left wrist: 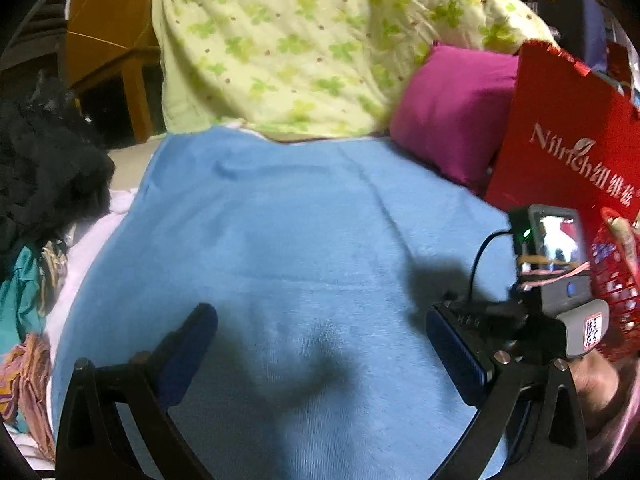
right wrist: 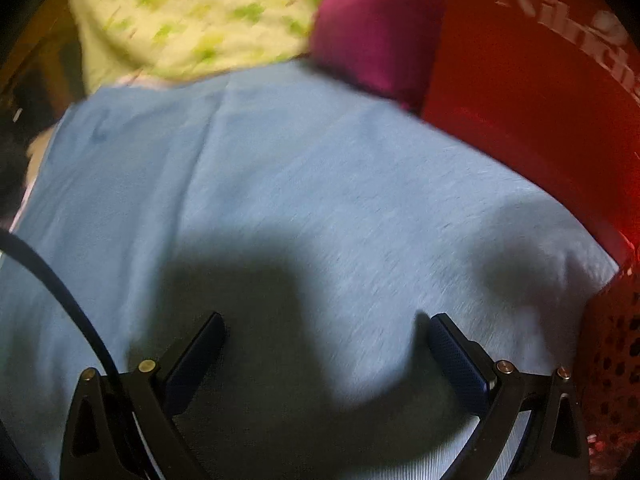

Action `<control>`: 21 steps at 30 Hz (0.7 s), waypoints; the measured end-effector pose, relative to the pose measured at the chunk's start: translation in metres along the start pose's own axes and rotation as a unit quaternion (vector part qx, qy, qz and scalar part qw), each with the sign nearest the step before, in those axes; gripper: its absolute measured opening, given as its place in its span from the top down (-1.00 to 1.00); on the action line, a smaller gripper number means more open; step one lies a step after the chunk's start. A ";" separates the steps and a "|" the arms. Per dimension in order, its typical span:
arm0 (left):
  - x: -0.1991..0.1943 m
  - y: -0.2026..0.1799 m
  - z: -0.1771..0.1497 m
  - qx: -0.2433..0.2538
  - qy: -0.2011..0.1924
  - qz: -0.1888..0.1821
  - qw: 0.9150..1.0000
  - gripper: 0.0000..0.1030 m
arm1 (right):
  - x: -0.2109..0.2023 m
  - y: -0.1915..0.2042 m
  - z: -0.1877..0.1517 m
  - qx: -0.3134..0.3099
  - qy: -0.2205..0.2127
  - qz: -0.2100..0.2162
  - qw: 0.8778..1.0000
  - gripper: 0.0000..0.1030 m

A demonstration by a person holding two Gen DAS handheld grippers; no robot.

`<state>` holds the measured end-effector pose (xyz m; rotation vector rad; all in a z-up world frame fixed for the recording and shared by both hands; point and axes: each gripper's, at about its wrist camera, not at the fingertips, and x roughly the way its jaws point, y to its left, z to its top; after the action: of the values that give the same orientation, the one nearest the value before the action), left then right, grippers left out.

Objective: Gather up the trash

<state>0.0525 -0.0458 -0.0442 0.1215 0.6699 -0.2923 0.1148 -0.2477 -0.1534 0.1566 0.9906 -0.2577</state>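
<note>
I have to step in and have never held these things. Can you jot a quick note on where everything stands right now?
Left claw: open, empty, over the blue towel.
Right claw: open, empty, over the same towel.
Red mesh basket sits at the right, by the red paper bag, with some packaging inside it.
Done: no trash shows on the towel.
Left: check the clothes pile at the left; these blurred views cannot tell if trash is there.

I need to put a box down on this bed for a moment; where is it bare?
The blue blanket is bare across its middle. Crowded edges: dark clothes left, green floral quilt behind, magenta pillow, red bag and red basket right.
</note>
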 end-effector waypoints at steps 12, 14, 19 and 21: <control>-0.108 -0.023 0.009 0.035 -0.081 0.013 0.996 -1.00 | -0.237 -0.053 -0.047 -0.001 -0.217 0.041 0.975 -0.99; -0.122 -0.039 0.010 0.046 -0.086 -0.001 0.995 -1.00 | -0.276 -0.071 -0.059 0.011 -0.240 0.012 0.971 -0.99; -0.152 -0.090 0.014 0.074 -0.091 -0.042 0.992 -1.00 | -0.338 -0.114 -0.087 0.049 -0.261 -0.052 0.963 -0.99; -0.165 -0.111 0.016 0.090 -0.091 -0.056 0.990 -1.00 | -0.356 -0.128 -0.097 0.060 -0.263 -0.071 0.960 -0.99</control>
<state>-0.0949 -0.1172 0.0693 0.2280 0.4681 -0.4670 -0.1851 -0.2960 0.0918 0.1186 0.4568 -0.4641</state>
